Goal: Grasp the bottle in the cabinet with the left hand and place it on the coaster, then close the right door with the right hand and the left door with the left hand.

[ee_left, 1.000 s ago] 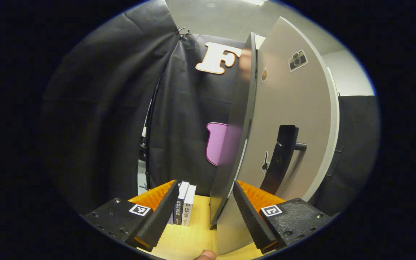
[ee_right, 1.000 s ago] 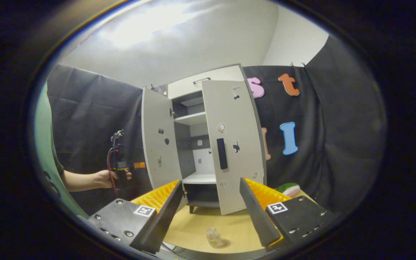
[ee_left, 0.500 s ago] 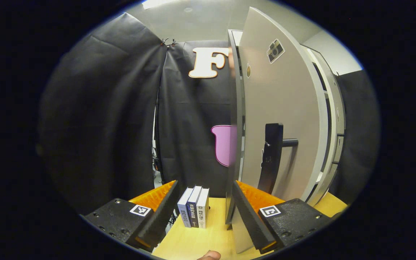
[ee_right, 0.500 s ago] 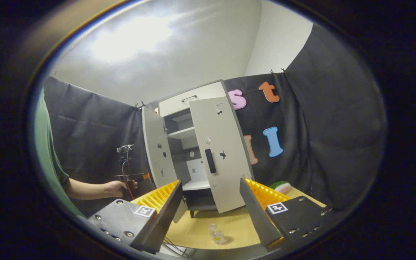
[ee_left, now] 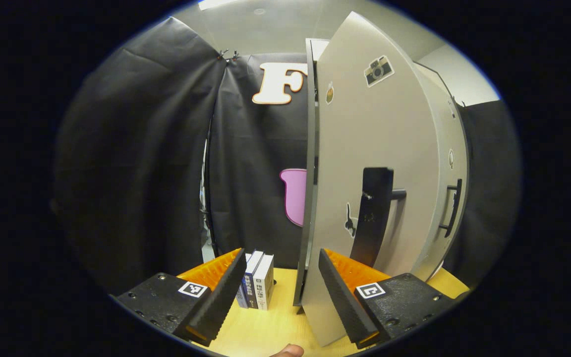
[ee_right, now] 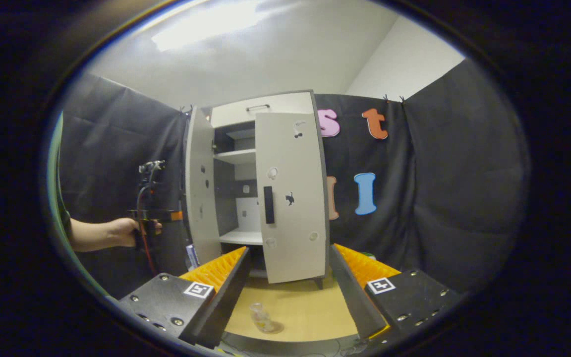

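A small clear bottle [ee_right: 260, 317] stands on the wooden table [ee_right: 305, 307] near its front edge, on what looks like a round coaster [ee_right: 274, 328]. The white cabinet [ee_right: 260, 106] has its right door [ee_right: 293, 198] almost shut and its left door [ee_right: 199, 198] swung wide. My right gripper [ee_right: 288, 292] is open and empty, well back from the cabinet. My left gripper [ee_left: 280, 292] is open too, and the left door's [ee_left: 379, 148] edge stands just beyond its fingertips. The door's black handle [ee_left: 372, 213] is to the right. A hand holds the left gripper [ee_right: 152, 215] beside that door.
Three upright books [ee_left: 258, 280] stand on the table left of the left door. The right door's handle [ee_left: 456, 206] shows beyond the left door. Black cloth walls close in on the left and behind the cabinet.
The left door's face has turned more toward my left gripper, and the books have shifted left in that view. The right door looks nearer to shut than a second ago.
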`<state>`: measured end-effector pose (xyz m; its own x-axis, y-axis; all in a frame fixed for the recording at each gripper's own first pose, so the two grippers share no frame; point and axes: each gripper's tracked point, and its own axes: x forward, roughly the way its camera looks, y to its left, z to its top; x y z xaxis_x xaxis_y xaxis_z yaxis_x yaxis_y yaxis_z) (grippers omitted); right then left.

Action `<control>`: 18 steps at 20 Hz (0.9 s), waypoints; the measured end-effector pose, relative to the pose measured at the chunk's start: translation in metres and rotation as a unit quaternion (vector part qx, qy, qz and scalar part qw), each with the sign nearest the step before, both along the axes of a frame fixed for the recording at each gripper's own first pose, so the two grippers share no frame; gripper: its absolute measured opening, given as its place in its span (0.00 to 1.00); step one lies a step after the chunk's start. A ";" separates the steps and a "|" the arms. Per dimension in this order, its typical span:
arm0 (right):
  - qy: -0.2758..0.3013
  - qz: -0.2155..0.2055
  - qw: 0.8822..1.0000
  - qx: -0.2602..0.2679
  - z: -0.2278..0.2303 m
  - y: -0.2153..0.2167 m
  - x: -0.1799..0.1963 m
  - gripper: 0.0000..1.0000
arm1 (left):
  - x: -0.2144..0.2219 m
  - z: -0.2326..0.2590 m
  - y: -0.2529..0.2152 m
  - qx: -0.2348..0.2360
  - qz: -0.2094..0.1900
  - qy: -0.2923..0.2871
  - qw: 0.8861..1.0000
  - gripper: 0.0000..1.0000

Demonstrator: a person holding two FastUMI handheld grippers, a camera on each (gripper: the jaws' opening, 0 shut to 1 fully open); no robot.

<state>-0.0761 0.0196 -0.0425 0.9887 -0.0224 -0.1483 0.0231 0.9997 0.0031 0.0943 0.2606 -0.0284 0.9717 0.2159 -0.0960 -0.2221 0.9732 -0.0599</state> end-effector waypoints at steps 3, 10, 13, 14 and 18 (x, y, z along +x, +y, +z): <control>0.030 -0.008 0.999 -0.036 -0.014 -0.003 0.024 0.97 | 0.007 0.002 -0.004 0.004 -0.009 -0.006 1.000 0.94; -0.007 0.017 1.000 -0.004 -0.008 0.011 0.080 0.97 | 0.020 -0.004 -0.029 -0.016 -0.040 0.002 0.999 0.94; -0.018 0.009 1.000 -0.003 -0.003 0.004 0.099 0.97 | 0.030 -0.009 -0.025 -0.027 -0.033 0.008 0.999 0.94; -0.025 0.005 1.000 -0.007 0.000 0.001 0.105 0.97 | 0.034 -0.008 -0.024 -0.030 -0.033 0.005 0.999 0.94; -0.037 -0.016 0.999 -0.011 0.003 -0.013 0.116 0.97 | 0.040 -0.015 -0.032 -0.054 -0.049 0.001 0.997 0.94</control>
<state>0.0396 0.0071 -0.0392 0.9957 -0.0561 -0.0739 0.0551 0.9984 -0.0157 0.1347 0.2287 -0.0431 0.9875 0.1074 -0.1150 -0.1257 0.9781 -0.1661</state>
